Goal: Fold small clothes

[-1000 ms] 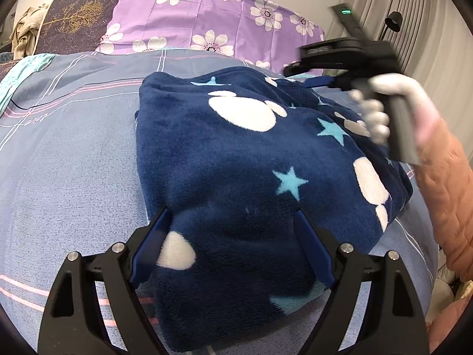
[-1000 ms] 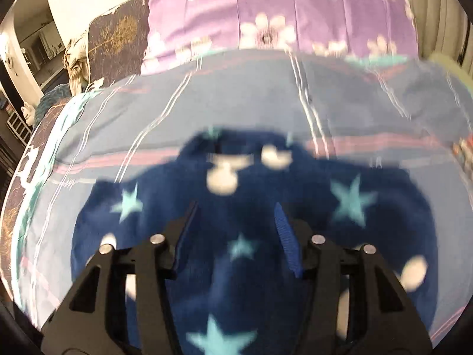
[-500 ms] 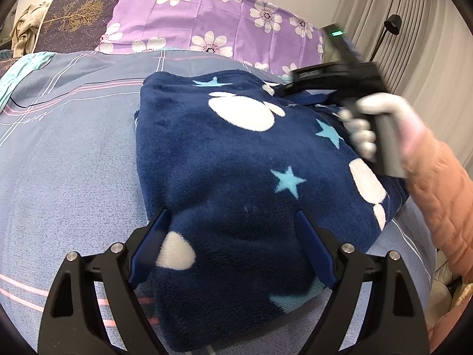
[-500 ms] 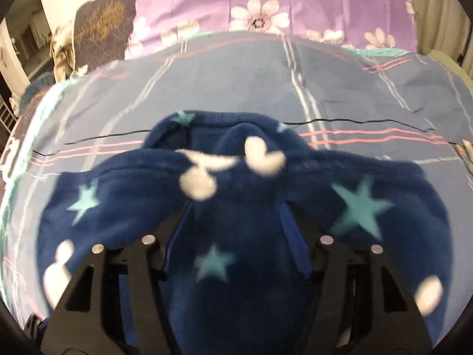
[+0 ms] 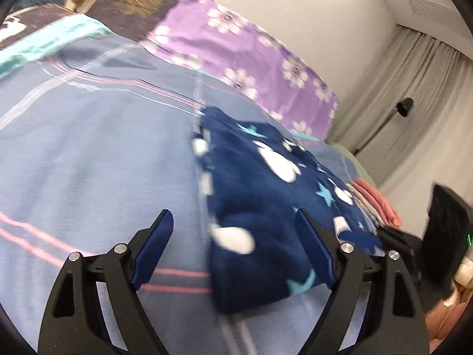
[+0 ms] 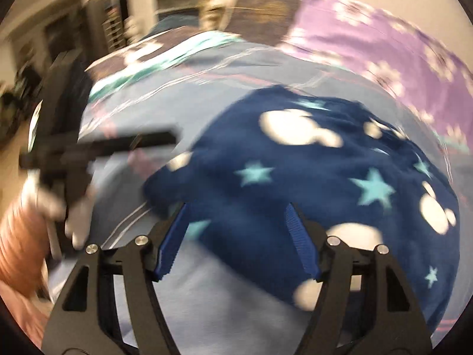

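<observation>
A navy fleece garment [image 5: 266, 195] with white mouse heads and teal stars lies folded in a thick bundle on the blue striped bedsheet [image 5: 88, 153]. It also shows in the right wrist view [image 6: 310, 183]. My left gripper [image 5: 233, 222] is open and empty, raised just off the bundle's near left corner. My right gripper [image 6: 236, 210] is open and empty, just above the bundle's near edge. The left gripper shows blurred at the left of the right wrist view [image 6: 88, 148]; part of the right one shows at the right edge of the left wrist view [image 5: 443, 230].
A purple flowered pillow [image 5: 242, 59] and a dark patterned pillow [image 5: 133, 3] lie at the head of the bed. Folded pink cloth [image 5: 375, 201] sits beyond the bundle near the bed's right edge. Grey curtains [image 5: 414, 112] hang at the right. Both views are motion-blurred.
Both grippers have drawn back from the garment and swung aside. The right gripper, which was pressed into the fleece, now hangs free of it. The bundle stays folded on the sheet.
</observation>
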### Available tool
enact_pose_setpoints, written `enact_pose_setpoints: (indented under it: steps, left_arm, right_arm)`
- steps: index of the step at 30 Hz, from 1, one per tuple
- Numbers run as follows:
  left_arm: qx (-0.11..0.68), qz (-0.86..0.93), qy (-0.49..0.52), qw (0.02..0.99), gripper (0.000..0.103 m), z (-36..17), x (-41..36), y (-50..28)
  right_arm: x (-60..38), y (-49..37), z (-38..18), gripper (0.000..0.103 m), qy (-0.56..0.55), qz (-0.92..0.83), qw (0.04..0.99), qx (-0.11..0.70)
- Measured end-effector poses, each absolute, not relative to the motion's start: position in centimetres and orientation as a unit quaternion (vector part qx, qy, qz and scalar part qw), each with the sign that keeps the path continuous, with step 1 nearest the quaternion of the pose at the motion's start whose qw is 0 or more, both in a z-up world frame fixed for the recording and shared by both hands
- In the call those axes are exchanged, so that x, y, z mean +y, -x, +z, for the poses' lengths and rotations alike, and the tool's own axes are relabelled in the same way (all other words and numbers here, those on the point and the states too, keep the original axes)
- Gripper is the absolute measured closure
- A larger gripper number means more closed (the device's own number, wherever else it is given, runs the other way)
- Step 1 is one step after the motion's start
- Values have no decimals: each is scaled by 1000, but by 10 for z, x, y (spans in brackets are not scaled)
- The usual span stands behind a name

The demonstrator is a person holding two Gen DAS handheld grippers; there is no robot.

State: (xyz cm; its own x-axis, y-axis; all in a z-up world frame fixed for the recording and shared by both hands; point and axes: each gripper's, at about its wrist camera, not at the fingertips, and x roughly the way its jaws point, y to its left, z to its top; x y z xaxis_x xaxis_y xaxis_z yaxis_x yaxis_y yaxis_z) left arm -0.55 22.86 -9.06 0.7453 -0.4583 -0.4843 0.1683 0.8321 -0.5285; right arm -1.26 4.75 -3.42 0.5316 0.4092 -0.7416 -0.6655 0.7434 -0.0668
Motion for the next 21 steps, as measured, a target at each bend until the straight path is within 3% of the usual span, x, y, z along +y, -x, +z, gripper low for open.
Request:
enact_pose_setpoints:
  steps: [10,17,21]
  left_arm:
    - [338,-156,290,881,18,-118,256,11]
    - [337,-174,299,876,18,-121,256,9]
    - [338,-190,312,868,18,-119,261,4]
  right_arm:
    - [104,42,-96,34,427,178,837,291]
    - [135,39,-103,38,456,181,839,236]
    - [148,31,-110,51,459,189,837,230]
